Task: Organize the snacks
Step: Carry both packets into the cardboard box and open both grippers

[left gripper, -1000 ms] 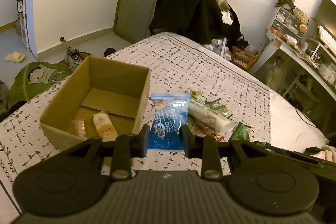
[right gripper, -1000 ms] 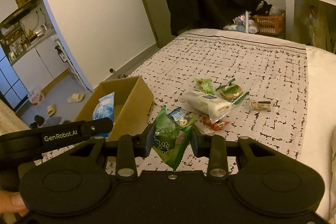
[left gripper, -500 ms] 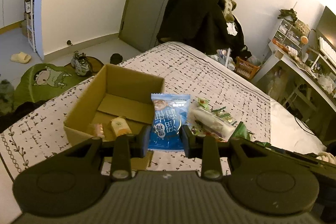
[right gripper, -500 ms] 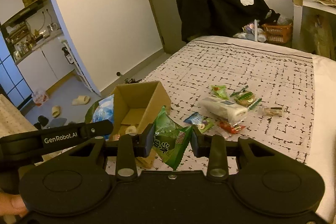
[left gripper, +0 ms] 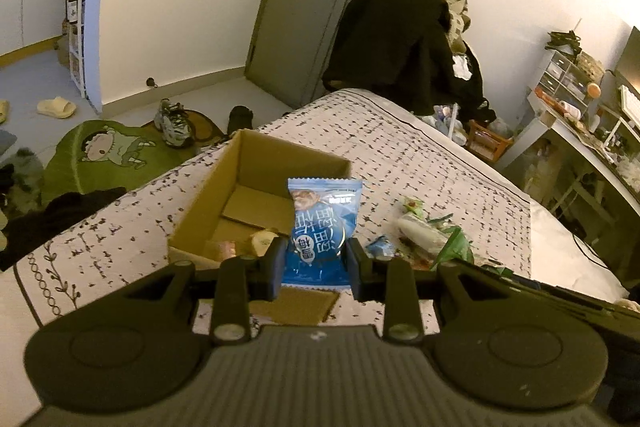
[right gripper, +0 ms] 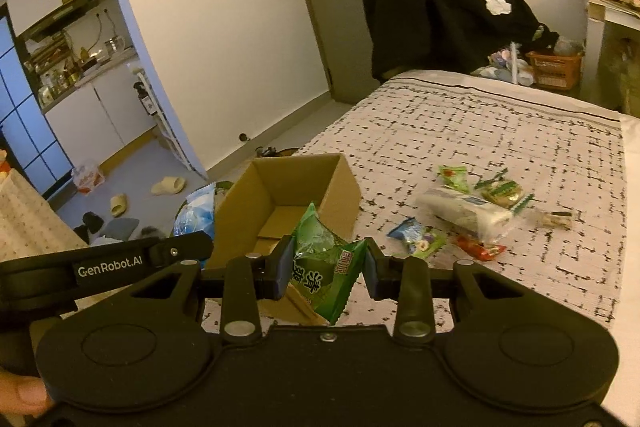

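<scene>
Across the bed (right gripper: pixel 500 131) lies a patterned cover, and an open box (left gripper: pixel 256 183) stands on it near the edge. The left gripper (left gripper: pixel 316 261) grasps a blue packet (left gripper: pixel 322 227) between its fingers and holds it upright in front of the box. The right gripper (right gripper: pixel 326 269) grasps a green packet (right gripper: pixel 324 267), tilted, just beside the box (right gripper: pixel 296 183). Two small snacks (left gripper: pixel 250 245) lie inside the box. More snacks (right gripper: pixel 464 215) lie loose on the cover, to the right of the box.
</scene>
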